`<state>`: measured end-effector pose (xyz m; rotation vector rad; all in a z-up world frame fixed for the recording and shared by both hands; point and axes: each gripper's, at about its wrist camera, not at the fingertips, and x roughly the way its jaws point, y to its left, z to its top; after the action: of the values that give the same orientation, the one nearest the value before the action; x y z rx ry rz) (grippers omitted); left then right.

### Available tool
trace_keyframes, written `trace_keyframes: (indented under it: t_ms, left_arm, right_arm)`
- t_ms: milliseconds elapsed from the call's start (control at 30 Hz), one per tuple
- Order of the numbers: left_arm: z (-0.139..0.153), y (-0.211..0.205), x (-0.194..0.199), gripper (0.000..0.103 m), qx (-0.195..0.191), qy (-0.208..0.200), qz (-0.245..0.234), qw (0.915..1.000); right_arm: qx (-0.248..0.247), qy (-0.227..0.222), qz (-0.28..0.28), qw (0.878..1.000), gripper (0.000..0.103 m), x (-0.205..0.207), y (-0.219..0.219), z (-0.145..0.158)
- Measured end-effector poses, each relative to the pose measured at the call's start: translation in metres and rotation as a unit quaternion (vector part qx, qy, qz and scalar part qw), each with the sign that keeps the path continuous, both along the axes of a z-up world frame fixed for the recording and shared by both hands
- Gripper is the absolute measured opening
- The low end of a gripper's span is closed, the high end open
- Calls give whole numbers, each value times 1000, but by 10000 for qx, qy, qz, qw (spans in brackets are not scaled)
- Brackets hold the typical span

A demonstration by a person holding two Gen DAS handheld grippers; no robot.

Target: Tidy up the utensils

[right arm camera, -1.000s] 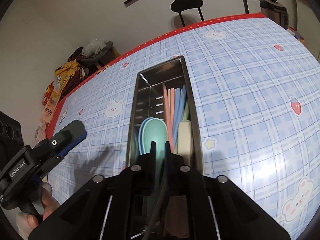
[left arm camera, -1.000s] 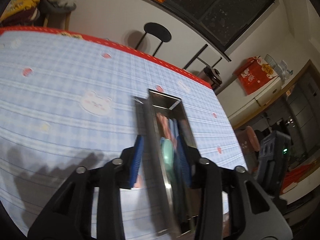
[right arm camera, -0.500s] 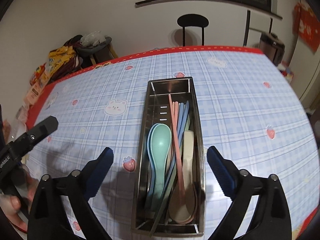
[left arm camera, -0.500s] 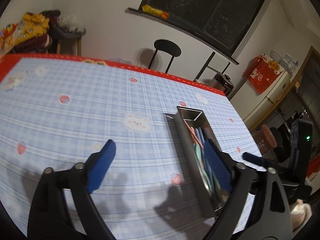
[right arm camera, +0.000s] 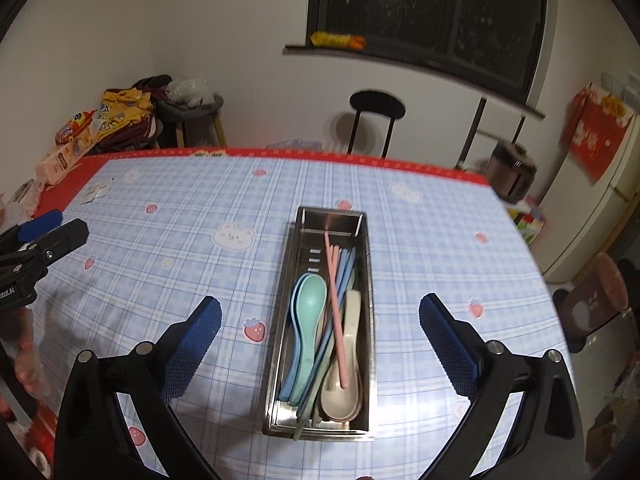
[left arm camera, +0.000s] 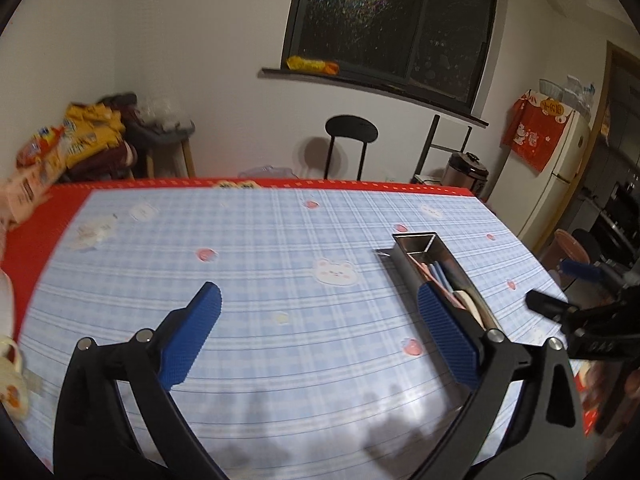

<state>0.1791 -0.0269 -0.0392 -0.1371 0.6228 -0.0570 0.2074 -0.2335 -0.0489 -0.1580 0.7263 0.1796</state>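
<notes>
A long steel utensil tray lies on the blue checked tablecloth. In it lie a teal spoon, a blue spoon under it, a beige spoon, and pink chopsticks beside blue ones. My right gripper is open and empty, raised above the tray's near half. My left gripper is open and empty above bare cloth, left of the tray. Each gripper shows at the edge of the other's view: the left one in the right wrist view, the right one in the left wrist view.
The table has a red border. Beyond its far edge stand a black chair, a stool piled with bags and snack packs, a rice cooker and a fridge. A brown stool stands at the right.
Both grippers have opened wide and drawn back and up from the tray. The left gripper has swung left, off the tray. The utensils lie in the tray as before.
</notes>
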Motion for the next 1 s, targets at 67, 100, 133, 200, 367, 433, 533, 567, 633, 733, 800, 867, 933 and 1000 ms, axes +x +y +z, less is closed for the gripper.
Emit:
trace_keyframes:
  t_ms: [67,100,133,200,367,433,533,567,633,733,800,867,933,1000]
  left_arm:
    - [7,3,-10,97,168,-105,-4,9998]
    - [12,5,-19,97,307,-198,-13,9993]
    - [15,6,-24,97,377,-247,-21,9990]
    - [22,9,-37,97,536,-373,-51,9979]
    - [36,11,-71,97,896,-646,-63,9939]
    - [39,9,-81,97,970,-671,-123,9929]
    - [40,7,-94,97,963,-703,-191,9927]
    - [39,7,-99,97,942,-706,-210,9928]
    - [37,6,-105,97,898,-692,-252,9932]
    - [35,4,-114,97,863,-693,-294,9934]
    - [33,5,-118,97,809,-678,-360,9938]
    - [32,6,-121,97,732,-668,-407,9942]
    - [31,8,-123,97,686,-660,-428,9945]
    - [30,9,-125,97,631,-681,-445,9947]
  right_arm:
    - [-81,-203,21,9998,97,-13,2,9]
    - [-117,-329,28,9994,97,-22,3,14]
    - [-139,-408,34,9991,97,-28,4,18]
    - [-194,-604,49,9980,97,-43,6,25]
    - [-351,-998,29,9944,97,-74,12,35]
    - [-378,-1107,33,9931,97,-84,15,37]
    - [-332,-1274,-39,9913,97,-97,18,40]
    - [-287,-1324,-63,9908,97,-101,19,41]
    - [-141,-1405,-111,9899,97,-109,18,42]
    - [54,-1440,-172,9894,97,-116,17,41]
    - [98,-1475,-258,9887,97,-119,17,39]
    - [93,-1515,-366,9877,97,-120,17,37]
    - [84,-1527,-474,9871,97,-119,17,35]
    - [121,-1485,-516,9875,97,-117,15,32]
